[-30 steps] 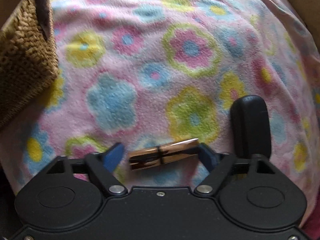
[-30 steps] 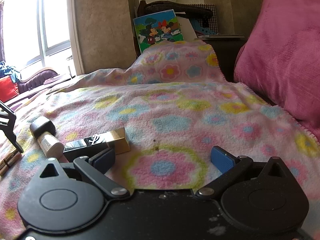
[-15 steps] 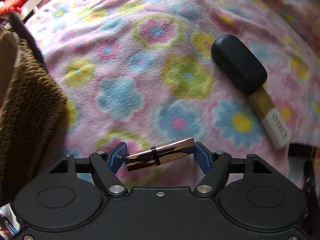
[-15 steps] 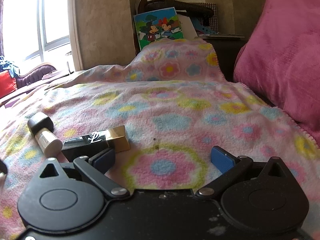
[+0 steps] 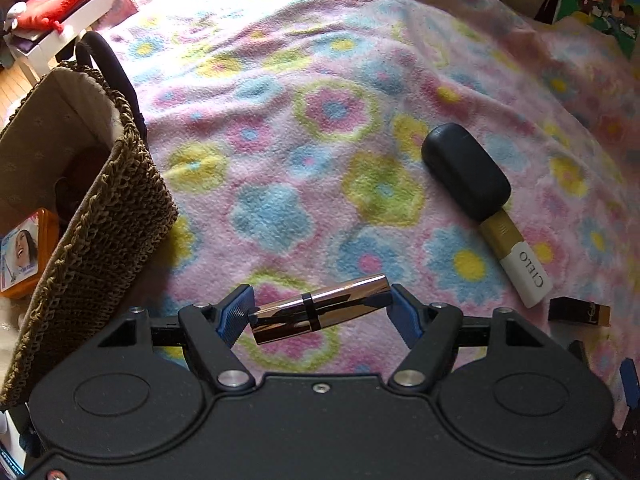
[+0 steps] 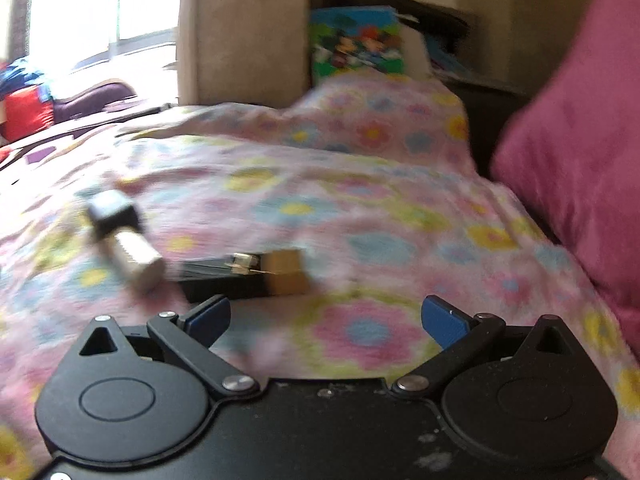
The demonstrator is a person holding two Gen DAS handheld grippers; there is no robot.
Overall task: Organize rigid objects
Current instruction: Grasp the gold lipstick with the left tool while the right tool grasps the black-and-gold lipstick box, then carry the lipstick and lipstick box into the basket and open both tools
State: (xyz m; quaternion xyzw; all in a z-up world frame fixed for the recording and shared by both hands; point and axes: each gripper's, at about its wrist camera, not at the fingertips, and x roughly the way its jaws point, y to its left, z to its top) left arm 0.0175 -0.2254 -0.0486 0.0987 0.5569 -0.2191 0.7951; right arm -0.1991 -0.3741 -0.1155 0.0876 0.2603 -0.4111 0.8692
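My left gripper (image 5: 320,310) is shut on a shiny rose-gold lipstick tube (image 5: 322,314), held crosswise by its ends above the flowered blanket (image 5: 304,128). A woven basket (image 5: 100,216) stands to its left. A black-capped bottle with a gold and white body (image 5: 484,204) lies to the right, and a black and gold box (image 5: 580,314) lies beyond it. In the blurred right wrist view, my right gripper (image 6: 326,320) is open and empty. The black and gold box (image 6: 248,276) lies just ahead of its left finger, beside the capped bottle (image 6: 124,236).
An orange-edged packet (image 5: 22,256) lies inside the basket, which has a dark handle (image 5: 116,76). A pink cushion (image 6: 580,148) rises on the right. A cartoon picture book (image 6: 356,46) leans at the back. Red cloth and a white frame (image 5: 80,0) sit beyond the bed's edge.
The left gripper has risen and rolled with the lipstick, bringing the basket's inside and the whole bottle into view. The right gripper has shifted left, so the box and bottle sit further right.
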